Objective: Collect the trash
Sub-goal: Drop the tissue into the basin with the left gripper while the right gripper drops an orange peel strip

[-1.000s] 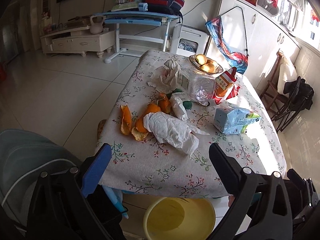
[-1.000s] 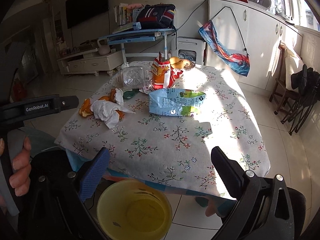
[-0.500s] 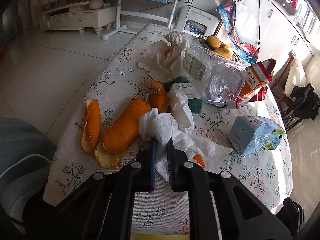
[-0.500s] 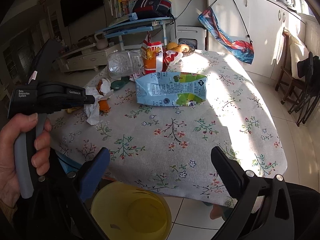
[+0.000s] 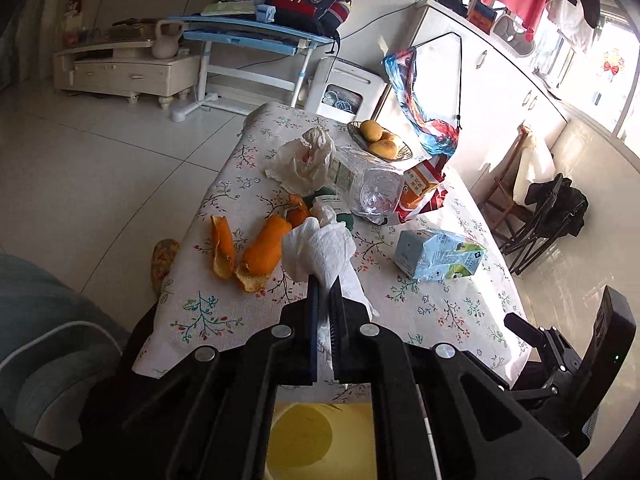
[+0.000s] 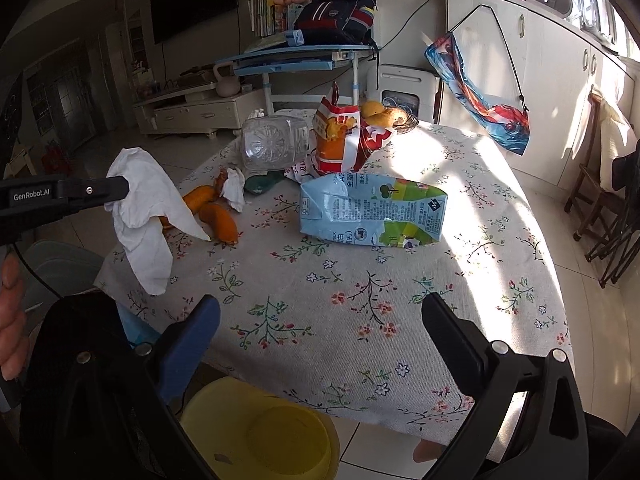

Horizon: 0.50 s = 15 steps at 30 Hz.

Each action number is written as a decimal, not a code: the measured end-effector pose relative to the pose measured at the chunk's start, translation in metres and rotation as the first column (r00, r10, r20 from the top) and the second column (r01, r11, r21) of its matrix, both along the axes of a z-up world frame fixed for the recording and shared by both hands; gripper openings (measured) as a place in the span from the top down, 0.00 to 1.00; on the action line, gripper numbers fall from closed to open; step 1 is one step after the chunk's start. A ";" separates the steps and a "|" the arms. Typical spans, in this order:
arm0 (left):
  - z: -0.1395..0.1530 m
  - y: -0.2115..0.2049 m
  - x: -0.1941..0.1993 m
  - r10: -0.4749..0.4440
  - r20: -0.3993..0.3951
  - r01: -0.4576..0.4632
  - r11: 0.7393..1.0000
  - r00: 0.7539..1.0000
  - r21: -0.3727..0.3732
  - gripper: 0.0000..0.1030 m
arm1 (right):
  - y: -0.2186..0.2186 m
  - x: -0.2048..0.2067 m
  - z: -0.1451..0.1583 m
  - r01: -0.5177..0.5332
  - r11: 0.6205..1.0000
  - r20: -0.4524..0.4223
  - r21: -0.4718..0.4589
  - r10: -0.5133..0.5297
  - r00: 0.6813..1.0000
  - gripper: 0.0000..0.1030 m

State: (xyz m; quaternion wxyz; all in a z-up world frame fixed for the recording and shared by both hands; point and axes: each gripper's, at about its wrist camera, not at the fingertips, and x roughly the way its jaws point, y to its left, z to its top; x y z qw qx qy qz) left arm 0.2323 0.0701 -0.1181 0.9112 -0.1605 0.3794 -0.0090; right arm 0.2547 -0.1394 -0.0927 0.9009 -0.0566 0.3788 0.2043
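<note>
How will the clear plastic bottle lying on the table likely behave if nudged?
The clear plastic bottle lies on its side and looks empty, so it is probably light and apt to roll. Its thin, ribbed walls may dent under a squeeze.

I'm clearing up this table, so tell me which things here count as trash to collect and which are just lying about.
For the job:
- crumpled tissue, clamped in the left gripper
- orange peels
- milk carton
- torn snack bag
- empty plastic bottle
- yellow bin
- right gripper, open

Lying about:
- fruit basket
- backpack
- folded chair
</note>
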 end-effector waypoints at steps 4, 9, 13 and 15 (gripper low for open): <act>-0.020 -0.002 -0.033 -0.039 -0.078 0.039 0.999 0.996 0.004 0.94 | 0.024 0.011 0.004 -0.074 0.997 0.008 0.001 0.074 0.997 0.06; -0.047 -0.015 -0.060 -0.082 -0.160 0.079 0.997 0.984 -0.026 0.94 | 0.059 0.031 0.004 -0.192 0.981 -0.011 -0.006 0.192 0.981 0.18; -0.061 -0.032 -0.066 -0.134 -0.197 0.126 0.990 0.971 -0.056 0.94 | 0.083 0.048 -0.007 -0.243 0.970 -0.056 -0.009 0.242 0.969 0.29; -0.065 -0.045 -0.068 -0.165 -0.209 0.156 0.986 0.964 -0.056 0.94 | 0.091 0.055 -0.013 -0.250 0.968 -0.074 -0.015 0.248 0.966 0.31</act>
